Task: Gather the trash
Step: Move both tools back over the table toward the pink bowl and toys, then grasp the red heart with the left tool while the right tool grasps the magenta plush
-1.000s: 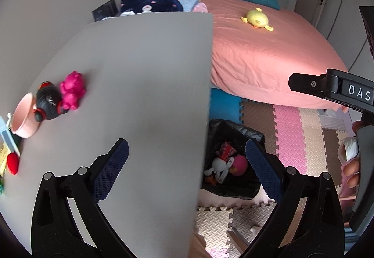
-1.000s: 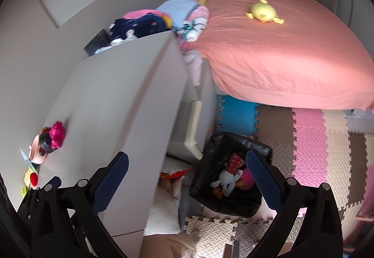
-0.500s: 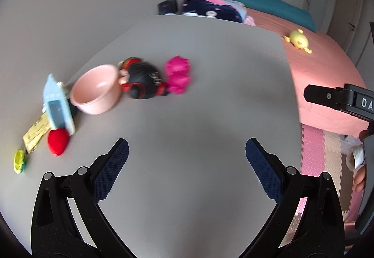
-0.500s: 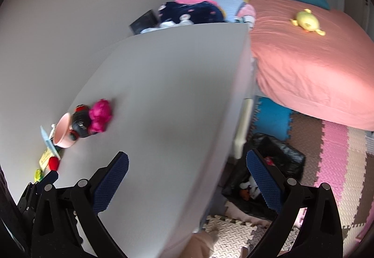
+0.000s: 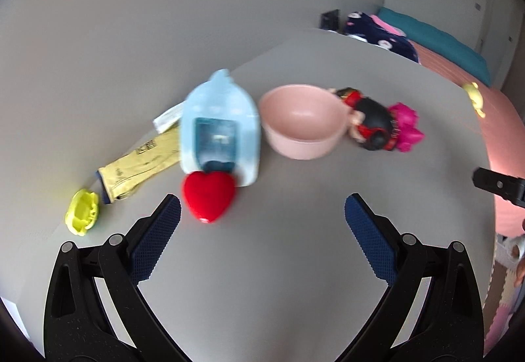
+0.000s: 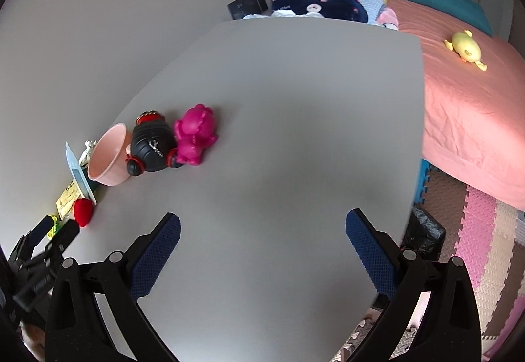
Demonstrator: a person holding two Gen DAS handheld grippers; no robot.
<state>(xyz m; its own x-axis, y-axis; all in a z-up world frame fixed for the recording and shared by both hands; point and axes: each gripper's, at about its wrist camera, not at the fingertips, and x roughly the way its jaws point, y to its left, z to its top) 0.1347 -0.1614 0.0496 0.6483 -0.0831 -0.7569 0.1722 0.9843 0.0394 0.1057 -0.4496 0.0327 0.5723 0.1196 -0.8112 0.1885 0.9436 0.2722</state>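
On the grey table (image 5: 279, 263) lie a red heart (image 5: 209, 194), a light blue package (image 5: 221, 129), a yellow wrapper (image 5: 137, 165), a small yellow-green piece (image 5: 82, 212), a pink bowl (image 5: 303, 120), a black-and-red figure (image 5: 370, 124) and a magenta toy (image 5: 407, 130). My left gripper (image 5: 262, 234) is open and empty, just short of the heart. My right gripper (image 6: 262, 250) is open and empty over the bare table (image 6: 295, 132). The same objects show in the right wrist view at left: bowl (image 6: 110, 155), figure (image 6: 151, 148), magenta toy (image 6: 195, 134), heart (image 6: 82, 211).
A black trash bag (image 6: 423, 230) sits on the floor past the table's right edge. A pink bed (image 6: 466, 93) with a yellow plush (image 6: 466, 48) stands at right. Clothes (image 6: 315, 2) lie behind the table. Foam mats (image 6: 485, 247) cover the floor.
Both grippers swung left from the trash bag and floor to the table. The left one came close to the heart, package and wrapper. Both stayed open.
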